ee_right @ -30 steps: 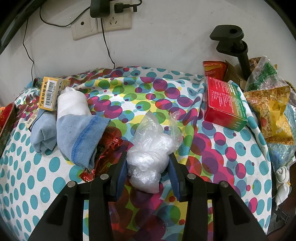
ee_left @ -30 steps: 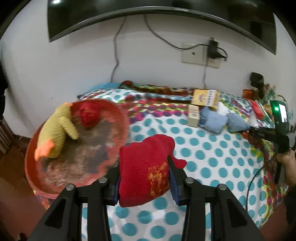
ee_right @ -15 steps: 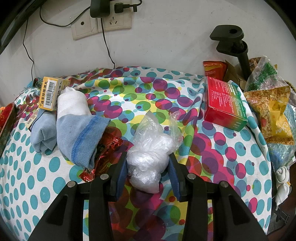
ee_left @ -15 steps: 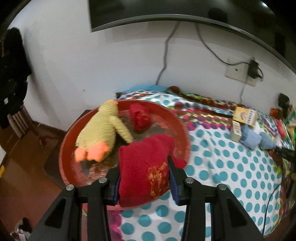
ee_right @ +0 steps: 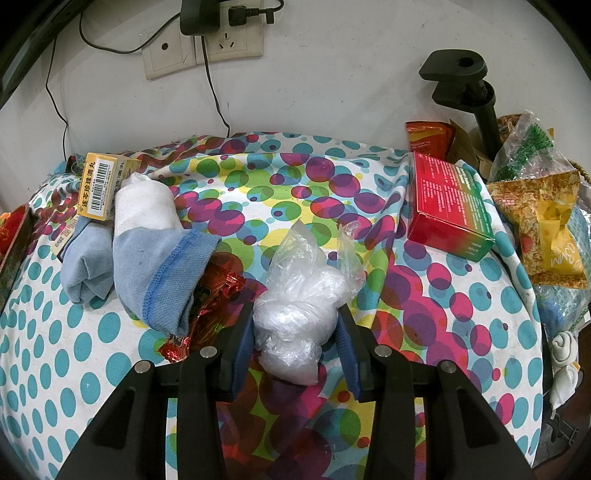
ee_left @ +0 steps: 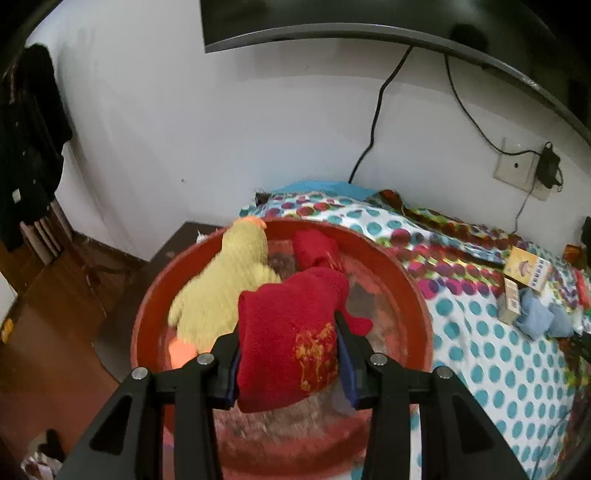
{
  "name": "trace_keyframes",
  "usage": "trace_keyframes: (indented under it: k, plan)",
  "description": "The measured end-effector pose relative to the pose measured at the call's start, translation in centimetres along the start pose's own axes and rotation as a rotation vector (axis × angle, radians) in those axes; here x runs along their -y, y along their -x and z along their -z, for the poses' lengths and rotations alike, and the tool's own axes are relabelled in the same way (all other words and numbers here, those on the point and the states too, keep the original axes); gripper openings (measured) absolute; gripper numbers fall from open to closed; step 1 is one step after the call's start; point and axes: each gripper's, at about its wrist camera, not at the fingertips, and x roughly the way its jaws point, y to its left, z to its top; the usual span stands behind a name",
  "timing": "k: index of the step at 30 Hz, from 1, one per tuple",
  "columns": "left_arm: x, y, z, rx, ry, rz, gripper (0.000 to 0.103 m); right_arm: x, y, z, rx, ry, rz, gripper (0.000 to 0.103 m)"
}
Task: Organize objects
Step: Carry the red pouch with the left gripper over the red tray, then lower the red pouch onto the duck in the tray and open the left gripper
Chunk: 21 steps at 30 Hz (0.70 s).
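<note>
left gripper clamps red cloth with gold print, above red basin | right gripper clamps clear plastic bag over dotted tablecloth | yellow box reads 连芩珍珠滴丸

White wall with mounted dark screen and cabled socket plate; brown wooden floor; surface covered by a polka-dot cloth.

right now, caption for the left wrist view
Left gripper holds red cloth over red tray beside yellow plush duck.
</note>
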Motion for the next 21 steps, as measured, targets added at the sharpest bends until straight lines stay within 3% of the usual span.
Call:
trace_keyframes:
  k: [9, 21]
  plan:
    - [-0.3, -5.1, -3.7, -0.056, -0.011, -0.033, 0.042, 0.0, 0.0, 0.0, 0.000, 0.001, 0.000, 0.039]
    - [-2.2, -11.1, -5.4, -0.130, 0.104, -0.027, 0.044, -0.1, 0.0, 0.0, 0.000, 0.001, 0.000, 0.039]
